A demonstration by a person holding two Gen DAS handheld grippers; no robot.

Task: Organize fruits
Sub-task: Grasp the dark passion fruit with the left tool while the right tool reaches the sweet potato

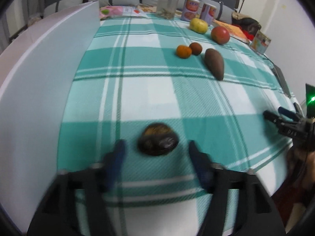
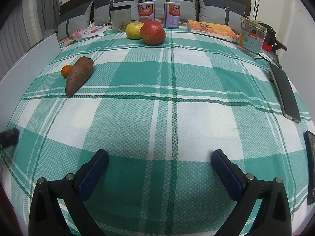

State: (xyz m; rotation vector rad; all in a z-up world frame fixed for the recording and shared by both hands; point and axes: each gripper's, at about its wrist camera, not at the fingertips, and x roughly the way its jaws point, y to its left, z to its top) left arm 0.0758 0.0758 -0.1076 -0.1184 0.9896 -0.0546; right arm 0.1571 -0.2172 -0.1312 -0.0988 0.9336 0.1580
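Dark, wrinkled, roundish brown fruit (image 1: 158, 139) on the green-and-white checked tablecloth (image 1: 149, 90), lying just ahead of the left gripper (image 1: 156, 148) and in line with the gap between its blue-padded fingers (image 1: 118, 153). Spread wide to either side of the fruit, touching nothing, holding nothing; seemingly lined up to straddle it before closing. Motion blur here, so exact clearance hard to judge.

Farther from the dark fruit, toward the cushions: long reddish-brown sweet potato (image 1: 214, 64), with a small orange mandarin (image 1: 183, 51) and a darker orange-brown round fruit (image 1: 195, 48) touching each other just beside it. Beyond those, a yellow apple-like fruit (image 1: 198, 26) and a red apple (image 1: 220, 35) side by side, already paired like a sorted group. Behind them, two printed cans (image 1: 191, 9) and a clear jar (image 1: 167, 5).

To the right of the dark fruit, well apart: right gripper (image 2: 159, 162), fingers wide open over bare cloth, empty, probably parked out of the way. Black phone (image 2: 284, 94) near the cloth's right edge.
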